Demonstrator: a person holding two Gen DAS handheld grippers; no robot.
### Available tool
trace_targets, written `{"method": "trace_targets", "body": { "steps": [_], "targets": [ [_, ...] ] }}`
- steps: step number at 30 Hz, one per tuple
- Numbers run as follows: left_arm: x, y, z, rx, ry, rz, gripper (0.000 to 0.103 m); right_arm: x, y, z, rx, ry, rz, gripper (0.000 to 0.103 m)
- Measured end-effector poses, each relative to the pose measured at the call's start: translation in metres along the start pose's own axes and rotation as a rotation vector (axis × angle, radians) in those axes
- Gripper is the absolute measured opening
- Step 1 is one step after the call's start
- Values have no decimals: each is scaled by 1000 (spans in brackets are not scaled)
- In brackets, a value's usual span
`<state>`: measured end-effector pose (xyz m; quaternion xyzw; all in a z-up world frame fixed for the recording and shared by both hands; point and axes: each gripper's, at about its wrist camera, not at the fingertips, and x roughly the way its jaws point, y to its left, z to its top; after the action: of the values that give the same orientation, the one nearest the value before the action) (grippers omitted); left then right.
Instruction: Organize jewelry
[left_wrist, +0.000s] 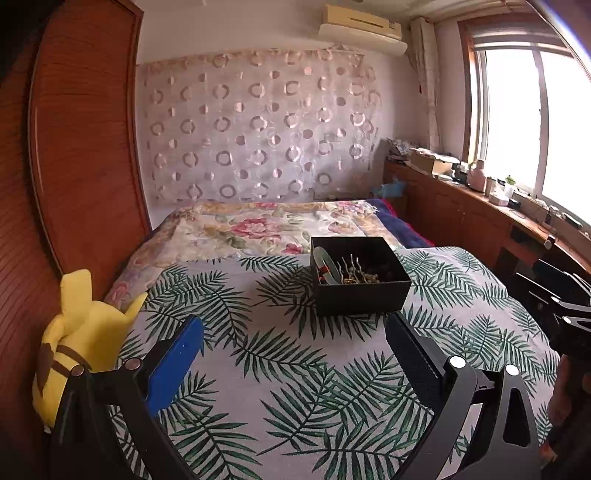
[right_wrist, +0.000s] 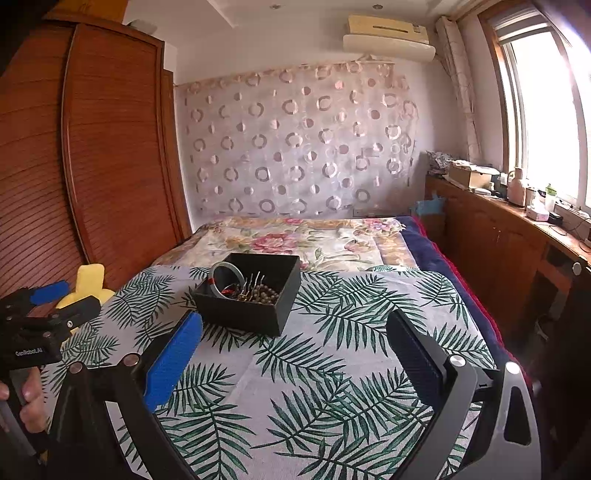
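Observation:
A black open box (left_wrist: 364, 299) (right_wrist: 240, 312) stands on the leaf-print cloth (left_wrist: 295, 387) spread over the bed. Inside it lie a grey-green bangle (left_wrist: 325, 264) (right_wrist: 225, 275), a metal hair comb (left_wrist: 351, 267) (right_wrist: 253, 282) and dark beads (right_wrist: 264, 295). My left gripper (left_wrist: 295, 326) is open and empty, just short of the box. It also shows at the left edge of the right wrist view, as the left gripper (right_wrist: 62, 299) held by a hand (right_wrist: 31, 398). My right gripper (right_wrist: 295, 319) is open wide and empty, with the box ahead and to its left.
A yellow plush toy (left_wrist: 81, 332) (right_wrist: 90, 280) leans at the bed's left side against a wooden wardrobe (left_wrist: 81, 147). A floral quilt (left_wrist: 258, 225) lies behind the box. A wooden cabinet (right_wrist: 498, 243) with clutter runs under the window on the right.

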<state>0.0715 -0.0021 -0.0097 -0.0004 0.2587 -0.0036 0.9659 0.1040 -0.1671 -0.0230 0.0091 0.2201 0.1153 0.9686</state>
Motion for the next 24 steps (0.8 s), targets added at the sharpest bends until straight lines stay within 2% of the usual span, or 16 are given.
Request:
{"method": "trace_targets", "body": {
  "steps": [24],
  "targets": [
    [-2,2,0,-8,-14,5,95,1,-1,-1,0,-3,-4,101]
  ]
}}
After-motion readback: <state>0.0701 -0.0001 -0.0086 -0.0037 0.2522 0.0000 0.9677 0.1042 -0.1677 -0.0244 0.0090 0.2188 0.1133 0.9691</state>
